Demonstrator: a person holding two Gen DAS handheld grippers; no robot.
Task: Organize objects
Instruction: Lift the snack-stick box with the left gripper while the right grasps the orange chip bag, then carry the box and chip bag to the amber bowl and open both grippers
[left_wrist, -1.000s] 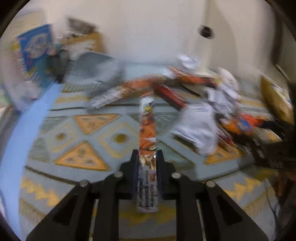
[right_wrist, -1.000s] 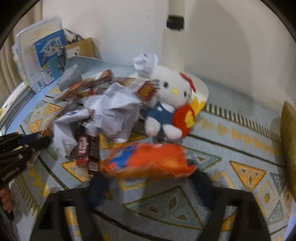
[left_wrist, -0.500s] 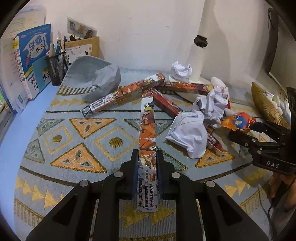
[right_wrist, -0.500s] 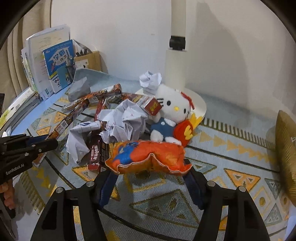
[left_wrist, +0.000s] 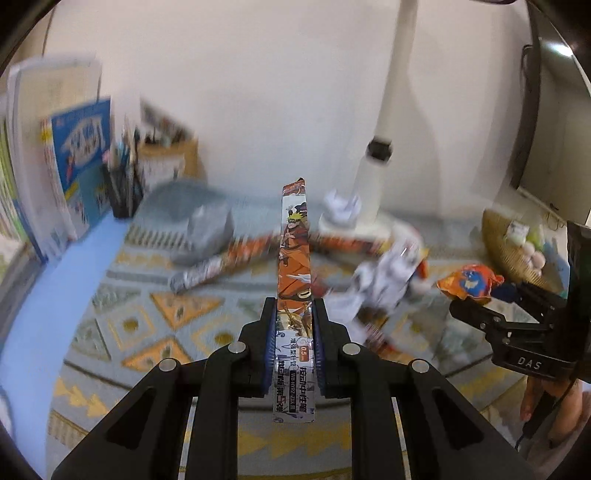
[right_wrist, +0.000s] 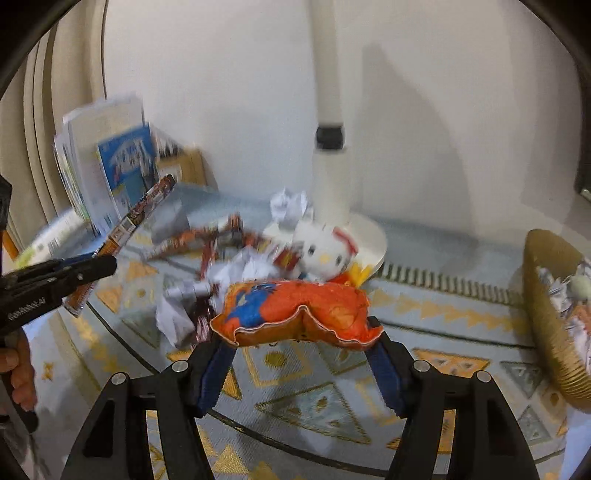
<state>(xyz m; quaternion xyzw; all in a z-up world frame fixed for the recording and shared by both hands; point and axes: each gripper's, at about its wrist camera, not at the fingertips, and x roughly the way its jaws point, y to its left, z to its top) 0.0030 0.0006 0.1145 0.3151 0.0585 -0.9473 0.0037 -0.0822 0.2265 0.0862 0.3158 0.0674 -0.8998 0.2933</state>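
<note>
Patterned rug, cluttered. Left gripper clamped on long box, axis pointing far; right gripper pinching orange pouch crosswise; basket near right.

A glossy printed box, soft orange cloth pouch, crumpled matt paper, woven rug.

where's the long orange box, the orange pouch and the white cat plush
long orange box (left_wrist: 294, 258), left wrist view, printed side above the tongs
orange pouch (right_wrist: 295, 312), right wrist view, middle of its fabric
white cat plush (right_wrist: 325, 251), right wrist view, its face
</note>
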